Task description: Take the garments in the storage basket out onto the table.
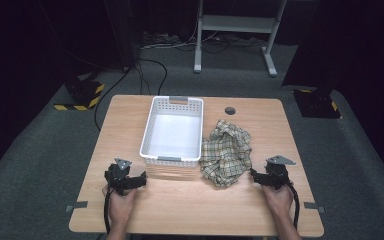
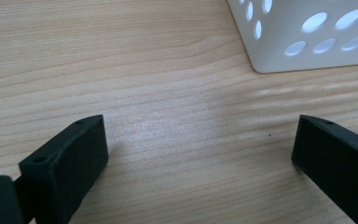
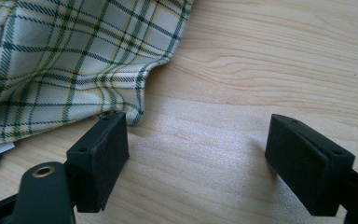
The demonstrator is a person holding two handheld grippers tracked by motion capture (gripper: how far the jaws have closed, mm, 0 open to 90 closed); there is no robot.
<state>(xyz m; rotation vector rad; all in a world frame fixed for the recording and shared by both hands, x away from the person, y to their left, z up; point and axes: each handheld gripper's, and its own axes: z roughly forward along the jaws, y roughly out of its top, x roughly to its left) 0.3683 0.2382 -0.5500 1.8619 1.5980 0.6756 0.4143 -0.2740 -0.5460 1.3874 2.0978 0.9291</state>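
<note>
A pale wooden surface (image 1: 190,200) carries everything, standing on grey carpet with cables and a metal frame beyond its far edge. A round cable hole (image 1: 230,110) sits near that far edge. The largest thing on it is a white perforated basket (image 1: 172,131), set left of centre, with a grey handle at each short end; its near corner appears in the left gripper view (image 2: 303,51), just beyond the jaws. Touching the basket's right side lies a crumpled cloth (image 1: 226,152), cream with a dark green and yellow check, bunched into loose folds. In the right gripper view its hem (image 3: 74,60) curls down to the surface, and a small white label pokes out at the lower left edge, its writing too small to read.

The left tongs (image 1: 145,178) rest near the basket's front left corner, jaws spread wide with bare wood between them (image 2: 200,144). The right tongs (image 1: 252,173) lie beside the cloth's right edge, jaws also wide apart; one pad (image 3: 105,154) sits right at the hem, gripping nothing.
</note>
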